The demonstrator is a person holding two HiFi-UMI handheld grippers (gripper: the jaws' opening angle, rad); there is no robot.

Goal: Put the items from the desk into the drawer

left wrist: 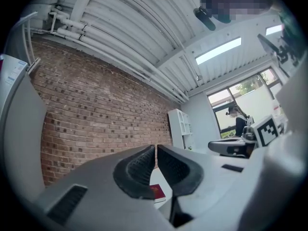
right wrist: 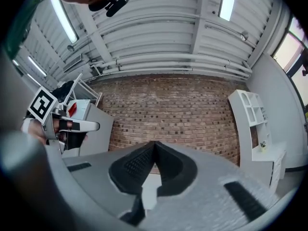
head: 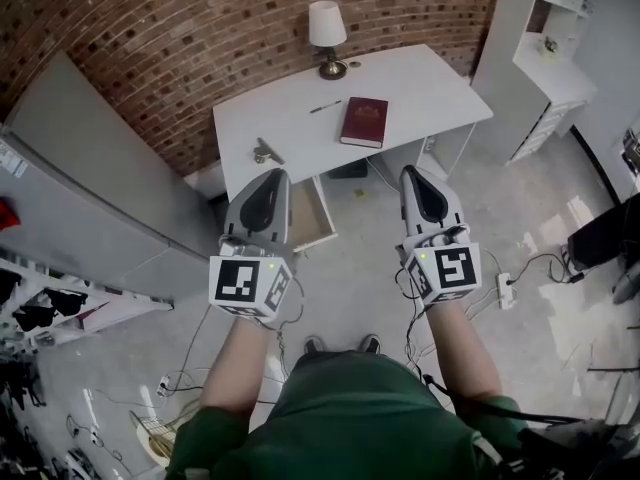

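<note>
A white desk (head: 420, 88) stands against the brick wall. On it lie a dark red book (head: 364, 121), a pen (head: 325, 107) and a metal binder clip (head: 265, 152). The drawer (head: 312, 213) under the desk's front edge is pulled open. My left gripper (head: 275, 174) and right gripper (head: 411, 172) are held up side by side in front of the desk, well short of the items. Both are shut with nothing between the jaws. In the left gripper view, a corner of the red book (left wrist: 156, 192) shows below the shut left gripper (left wrist: 156, 147). In the right gripper view, the right gripper (right wrist: 154, 143) faces the brick wall.
A table lamp (head: 327, 36) stands at the desk's back edge. A grey cabinet (head: 90, 183) is at the left, white shelving (head: 560, 58) at the right. Cables and a power strip (head: 505, 290) lie on the floor around my feet.
</note>
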